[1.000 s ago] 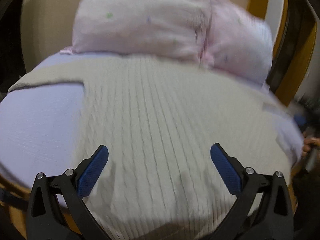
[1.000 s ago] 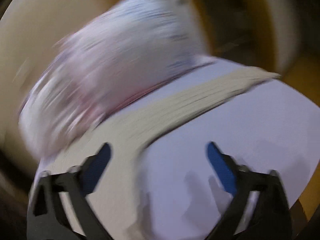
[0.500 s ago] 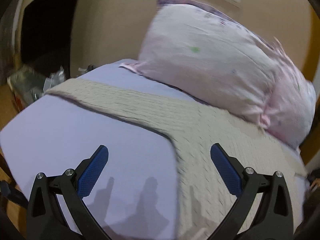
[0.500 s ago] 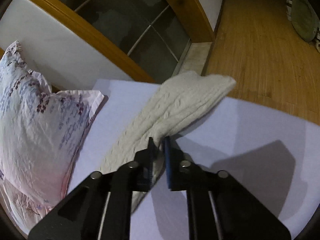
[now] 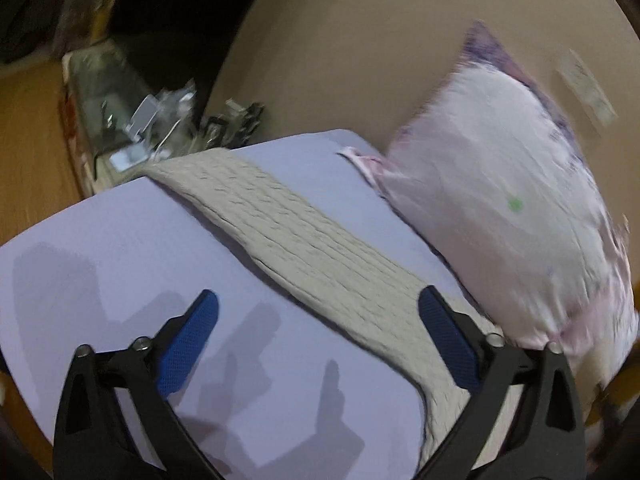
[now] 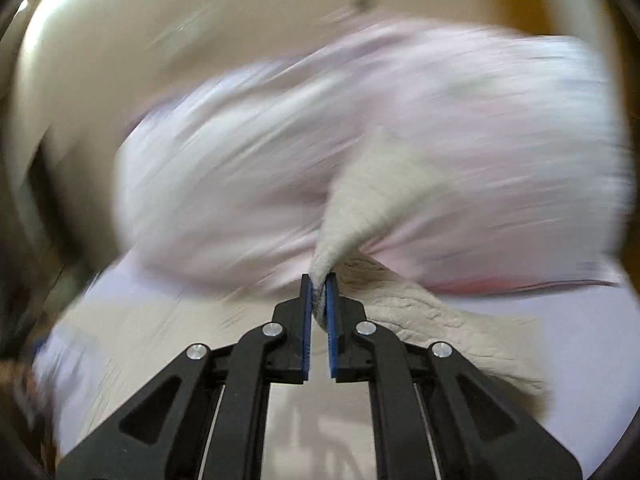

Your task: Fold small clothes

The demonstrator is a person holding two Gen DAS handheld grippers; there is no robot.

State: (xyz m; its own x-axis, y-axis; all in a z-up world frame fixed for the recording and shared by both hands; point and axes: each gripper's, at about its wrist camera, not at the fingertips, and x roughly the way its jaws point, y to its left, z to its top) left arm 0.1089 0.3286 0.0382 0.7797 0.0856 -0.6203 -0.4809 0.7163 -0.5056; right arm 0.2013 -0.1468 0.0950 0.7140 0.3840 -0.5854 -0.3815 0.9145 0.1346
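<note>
Your right claw (image 6: 319, 280), pinching the sweater sleeve (image 6: 372, 200), has lifted it toward the pillow (image 6: 240, 160); left claw (image 5: 316, 320) hangs spread.

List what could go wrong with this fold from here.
1. The right gripper pinches only a small edge of the sweater; the knit may slip out mid-swing.
2. The lifted sleeve hangs close to the pillow and could drag on it.
3. The left gripper is open, so nothing pins the sweater; it may slide.

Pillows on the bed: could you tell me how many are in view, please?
1: the pink pillow leans against the wall behind the knitted garment; others may be hidden.
</note>
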